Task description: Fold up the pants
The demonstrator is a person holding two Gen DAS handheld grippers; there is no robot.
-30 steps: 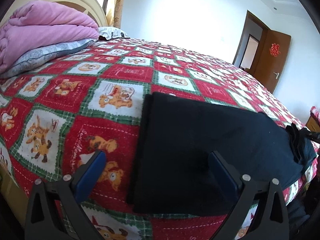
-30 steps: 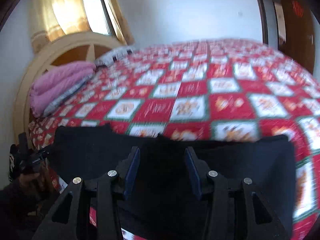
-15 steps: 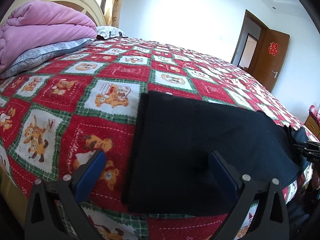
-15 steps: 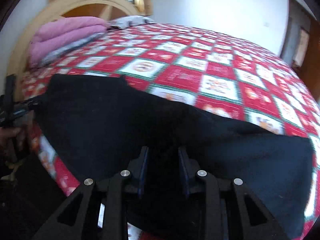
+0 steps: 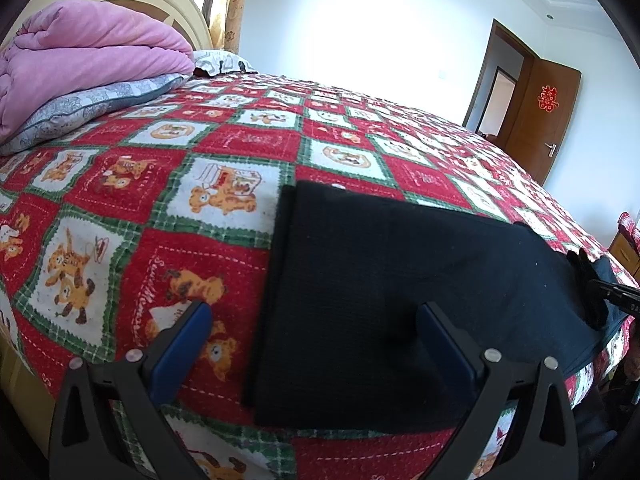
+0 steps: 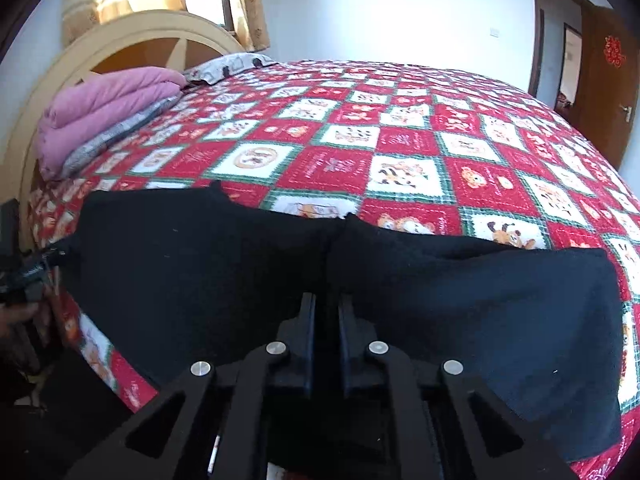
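Observation:
Black pants (image 5: 392, 280) lie flat along the near edge of a bed, folded lengthwise, with their left end squared off. My left gripper (image 5: 316, 320) is open, its blue pads astride the left end's near edge, one pad over the quilt and one over the fabric. In the right wrist view the pants (image 6: 200, 264) span the frame, and my right gripper (image 6: 327, 304) is shut on the fabric at the near edge by the middle. The right gripper (image 5: 600, 292) also shows at the far right of the left wrist view, with cloth bunched at its tip.
The bed has a red, white and green teddy-bear quilt (image 5: 224, 152). A folded pink duvet (image 5: 80, 64) on a grey pillow sits by the cream headboard (image 6: 132, 36). A brown door (image 5: 540, 120) stands open at the far right.
My right gripper has closed from open onto the pants' near edge. The left gripper has stayed open and barely moved.

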